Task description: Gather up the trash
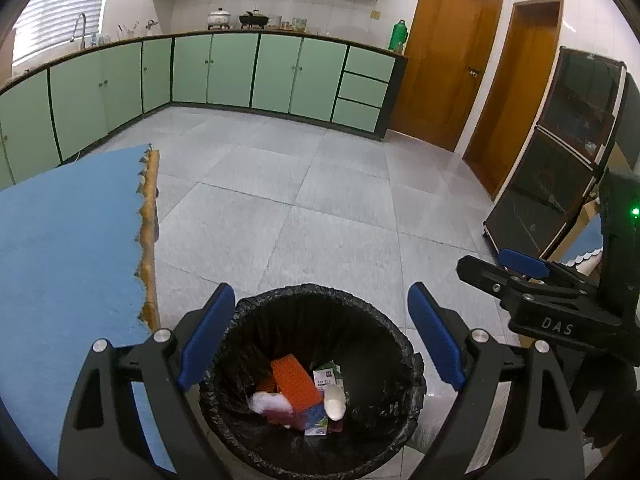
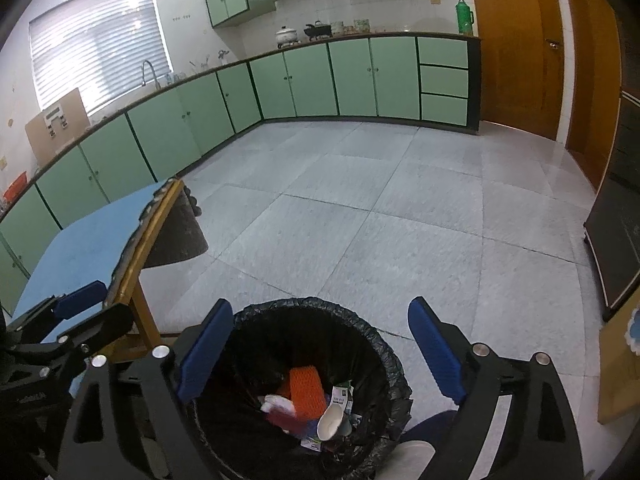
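Trash bin (image 1: 312, 380), one, lined with a black bag (image 1: 384, 320), stands on the grey tiled floor (image 1: 320, 200) just beside a table under a blue cloth (image 1: 68, 240). Contents, lying at the bottom: one orange mesh piece (image 1: 296, 380), one white paper cup (image 1: 334, 400), one small printed carton (image 1: 326, 374), one pale crumpled wrapper (image 1: 268, 402), plus red and blue scraps too jumbled to count.

Left gripper (image 1: 320, 344): fingers spread wide above the bin's mouth, nothing between them. Right gripper (image 2: 320, 352): fingers likewise well apart over the bin, empty.

Left wrist view alone shows a dark glass-fronted cabinet (image 1: 560, 152) and the right gripper from the side. Right wrist view alone shows the table's wooden leg (image 2: 144, 316), a cardboard sheet (image 2: 56, 124) on the counter, the cup's open mouth and the left gripper at lower left.

Room: kitchen; green cabinets (image 2: 360, 76) along two walls, one window with blinds (image 2: 96, 36), two wooden doors (image 1: 444, 52), one green flask (image 2: 464, 16).
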The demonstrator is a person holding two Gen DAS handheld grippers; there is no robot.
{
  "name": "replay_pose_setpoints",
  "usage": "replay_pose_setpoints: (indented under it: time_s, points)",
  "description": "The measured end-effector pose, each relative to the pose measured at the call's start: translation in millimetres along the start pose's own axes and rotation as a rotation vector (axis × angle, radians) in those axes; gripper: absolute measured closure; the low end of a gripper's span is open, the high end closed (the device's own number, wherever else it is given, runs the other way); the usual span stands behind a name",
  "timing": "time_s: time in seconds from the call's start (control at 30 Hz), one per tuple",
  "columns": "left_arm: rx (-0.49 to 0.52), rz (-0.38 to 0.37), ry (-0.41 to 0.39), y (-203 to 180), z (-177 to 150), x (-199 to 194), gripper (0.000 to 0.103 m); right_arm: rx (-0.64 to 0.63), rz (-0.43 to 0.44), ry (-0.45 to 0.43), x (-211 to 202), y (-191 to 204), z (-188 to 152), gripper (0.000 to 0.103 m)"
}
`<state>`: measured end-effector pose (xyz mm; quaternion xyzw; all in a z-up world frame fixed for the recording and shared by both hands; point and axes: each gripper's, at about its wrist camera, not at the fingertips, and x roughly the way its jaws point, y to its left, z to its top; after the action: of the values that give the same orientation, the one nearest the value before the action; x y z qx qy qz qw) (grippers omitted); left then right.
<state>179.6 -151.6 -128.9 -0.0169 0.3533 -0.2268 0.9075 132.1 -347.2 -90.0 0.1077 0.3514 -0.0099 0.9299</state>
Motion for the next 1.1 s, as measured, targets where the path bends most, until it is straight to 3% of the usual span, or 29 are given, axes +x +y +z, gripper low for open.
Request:
replay_pose_setpoints:
  time_s: [0.2,0.57,1.1]
  points:
    - [-0.005,0.024,-0.041,6,7,-25,0.015,0.0,0.006,-0.022,-19,7,3,0.006]
    - [-0.059,0.105,-0.065,25,7,-87,0.012,-0.006,0.073,-0.008,-57,43,1,0.006]
    - [-0.083,0.188,-0.057,22,-14,-168,0.012,-0.031,0.08,0.018,-118,82,-12,0.006]
